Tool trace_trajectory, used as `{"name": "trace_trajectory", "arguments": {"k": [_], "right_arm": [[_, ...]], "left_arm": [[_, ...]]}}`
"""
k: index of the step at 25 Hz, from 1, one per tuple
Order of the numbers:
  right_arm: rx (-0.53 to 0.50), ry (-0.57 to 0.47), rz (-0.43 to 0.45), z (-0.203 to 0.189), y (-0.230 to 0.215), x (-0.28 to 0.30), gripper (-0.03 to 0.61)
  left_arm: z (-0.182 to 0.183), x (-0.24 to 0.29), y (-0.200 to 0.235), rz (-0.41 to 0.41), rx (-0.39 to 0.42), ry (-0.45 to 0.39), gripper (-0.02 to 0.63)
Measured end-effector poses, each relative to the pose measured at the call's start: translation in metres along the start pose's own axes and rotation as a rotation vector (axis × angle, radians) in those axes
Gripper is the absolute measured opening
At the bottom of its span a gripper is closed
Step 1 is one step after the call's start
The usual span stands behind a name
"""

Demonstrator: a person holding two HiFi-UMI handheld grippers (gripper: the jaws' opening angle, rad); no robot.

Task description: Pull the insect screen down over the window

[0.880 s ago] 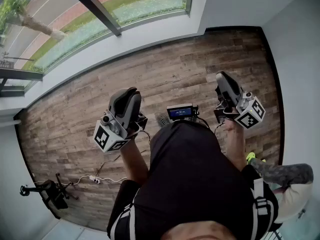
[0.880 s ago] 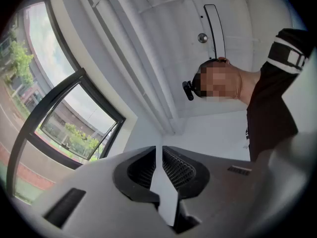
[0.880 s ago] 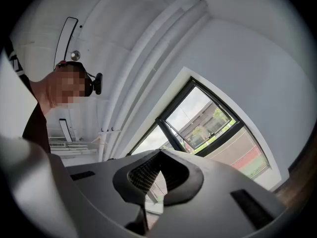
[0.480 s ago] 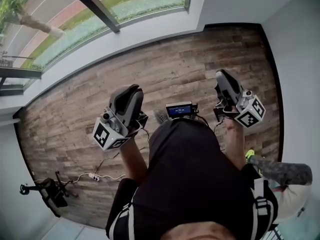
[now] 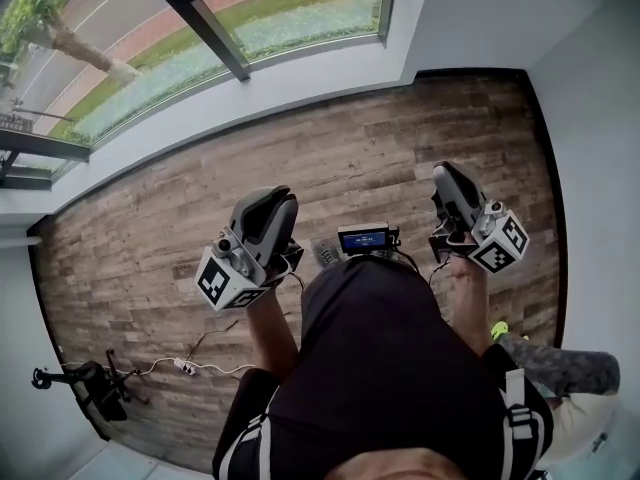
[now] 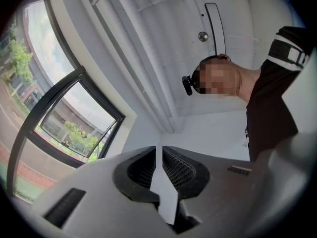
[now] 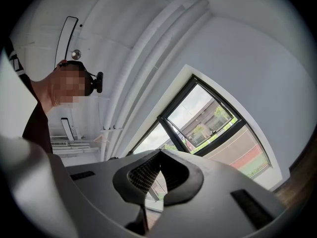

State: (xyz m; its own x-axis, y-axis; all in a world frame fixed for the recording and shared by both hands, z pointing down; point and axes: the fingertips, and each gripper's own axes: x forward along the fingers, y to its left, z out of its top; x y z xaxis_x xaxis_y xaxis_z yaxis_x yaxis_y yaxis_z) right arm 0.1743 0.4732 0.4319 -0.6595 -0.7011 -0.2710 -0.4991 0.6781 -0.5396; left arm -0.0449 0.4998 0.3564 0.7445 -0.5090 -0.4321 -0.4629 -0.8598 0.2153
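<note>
The window (image 5: 150, 58), dark-framed, runs along the top left of the head view above a white sill; no insect screen can be made out on it. Both grippers hang in front of my body over the wooden floor, well short of the window. The left gripper (image 5: 272, 206) points up toward the window (image 6: 74, 118); its jaws (image 6: 159, 148) stand a narrow slit apart with nothing between them. The right gripper (image 5: 450, 176) also tilts upward, and its tips (image 7: 159, 152) meet on nothing, with the window (image 7: 208, 115) beyond them.
A small device with a lit screen (image 5: 364, 238) sits at my waist. A black stand (image 5: 80, 383) and a power strip with cable (image 5: 185, 365) lie on the floor (image 5: 380, 148) at lower left. White walls close the right side. A forearm (image 5: 560, 356) shows at lower right.
The head view has shifted slightly, so window and floor sit a little lower. The left gripper has drifted a bit to the right; the right one has hardly moved.
</note>
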Motion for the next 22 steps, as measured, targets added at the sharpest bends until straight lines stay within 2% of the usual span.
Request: {"name": "trace_trajectory", "arguments": {"k": [8, 22], "right_arm": [[-0.021, 0.017, -0.044, -0.008, -0.002, 0.004, 0.007], [-0.046, 0.053, -0.064, -0.025, 0.008, 0.024, 0.008]], "left_arm": [[0.003, -0.016, 0.007, 0.018, -0.016, -0.026, 0.048], [0.007, -0.041, 0.027, 0.029, -0.062, -0.07, 0.048]]}}
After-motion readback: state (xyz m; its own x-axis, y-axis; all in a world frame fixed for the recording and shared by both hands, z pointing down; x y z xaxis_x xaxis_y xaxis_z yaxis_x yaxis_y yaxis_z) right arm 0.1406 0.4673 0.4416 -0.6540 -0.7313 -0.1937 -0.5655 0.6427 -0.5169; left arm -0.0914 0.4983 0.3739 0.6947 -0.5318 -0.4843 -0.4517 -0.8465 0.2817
